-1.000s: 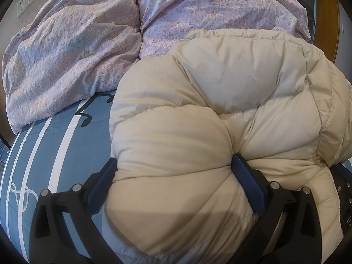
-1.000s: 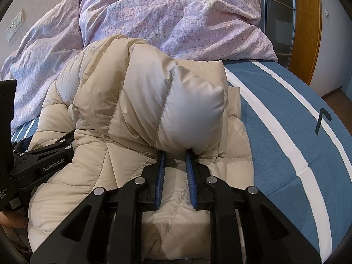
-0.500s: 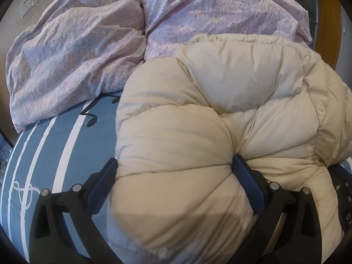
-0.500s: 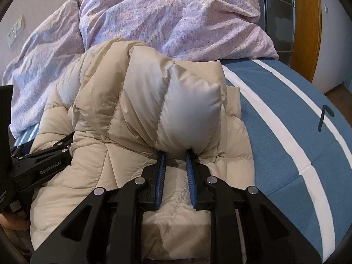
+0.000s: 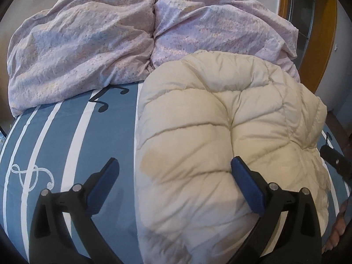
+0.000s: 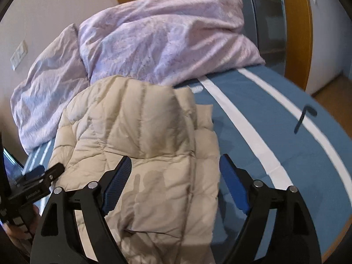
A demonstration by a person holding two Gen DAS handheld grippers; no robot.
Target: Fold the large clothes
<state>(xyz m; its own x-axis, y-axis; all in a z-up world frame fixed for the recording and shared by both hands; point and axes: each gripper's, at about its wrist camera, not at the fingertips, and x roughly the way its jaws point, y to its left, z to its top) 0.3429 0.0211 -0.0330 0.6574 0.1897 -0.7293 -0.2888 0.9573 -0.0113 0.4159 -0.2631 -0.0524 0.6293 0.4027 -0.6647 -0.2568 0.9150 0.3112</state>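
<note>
The cream quilted down jacket point(image 5: 231, 143) lies in a puffy folded bundle on the blue bedsheet with white stripes point(image 5: 55, 143), just in front of the crumpled lilac duvet point(image 5: 88, 44) heaped at the head of the bed.

My left gripper point(image 5: 173, 180) is spread wide and holds nothing: its right blue pad presses into a seam on the jacket's near side, while the left pad hangs over bare sheet just beside the jacket's edge. My right gripper point(image 6: 173, 182) is also wide open and empty, hovering above the jacket point(image 6: 143, 143) with its pads apart from the fabric. That view is a little smeared, so I cannot tell how close it sits.

I judge the fold to be laid down and both grips released, so the step in hand is settling the bundle. The filling looks springy, and the top layer bulges on the side nearest the duvet. Next I would press it flat, or take a fresh pinch on a near edge for another fold, closing firmly enough that the slippery shell does not slide out.
</note>
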